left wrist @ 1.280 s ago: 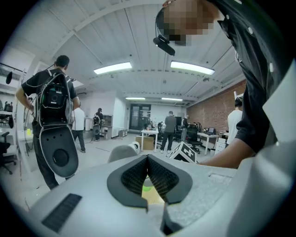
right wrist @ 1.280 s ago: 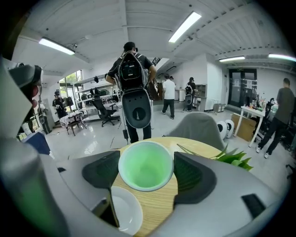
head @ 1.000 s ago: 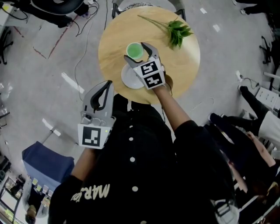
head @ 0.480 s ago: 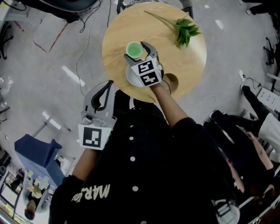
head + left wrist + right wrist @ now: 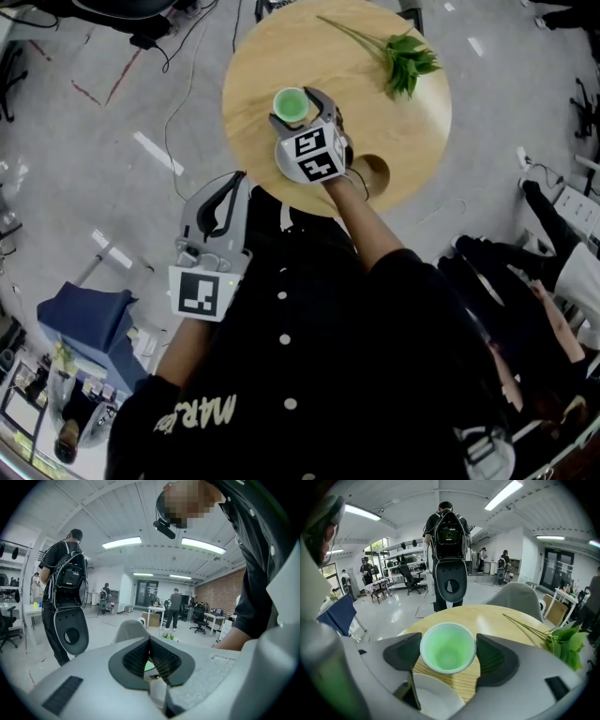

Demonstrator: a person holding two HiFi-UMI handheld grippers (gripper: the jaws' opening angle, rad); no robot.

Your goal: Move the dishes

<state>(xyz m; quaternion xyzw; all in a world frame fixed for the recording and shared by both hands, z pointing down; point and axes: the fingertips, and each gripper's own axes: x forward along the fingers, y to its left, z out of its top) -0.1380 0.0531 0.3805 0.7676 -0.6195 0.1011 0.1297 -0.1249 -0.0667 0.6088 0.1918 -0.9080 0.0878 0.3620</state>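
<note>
A green cup (image 5: 290, 103) stands on the round wooden table (image 5: 272, 47). My right gripper (image 5: 296, 109) reaches over the near edge and is open. The green cup (image 5: 447, 648) sits between its pads (image 5: 403, 651), which stand close to the rim on both sides. A white plate (image 5: 436, 700) lies just in front of the cup, under the gripper; only the white plate's (image 5: 281, 161) left edge shows in the head view. My left gripper (image 5: 228, 184) hangs off the table's near left side. In its own view the left gripper (image 5: 150, 641) is shut on nothing.
A green plant sprig (image 5: 405, 54) lies on the table's far right. A brown round thing (image 5: 372, 172) sits by my right wrist. A person with a backpack (image 5: 447, 527) stands beyond the table. Cables (image 5: 178, 66) and a blue seat (image 5: 84, 319) lie on the floor at left.
My right gripper has come down around the green cup, with its jaws just as wide. The left gripper has hardly shifted.
</note>
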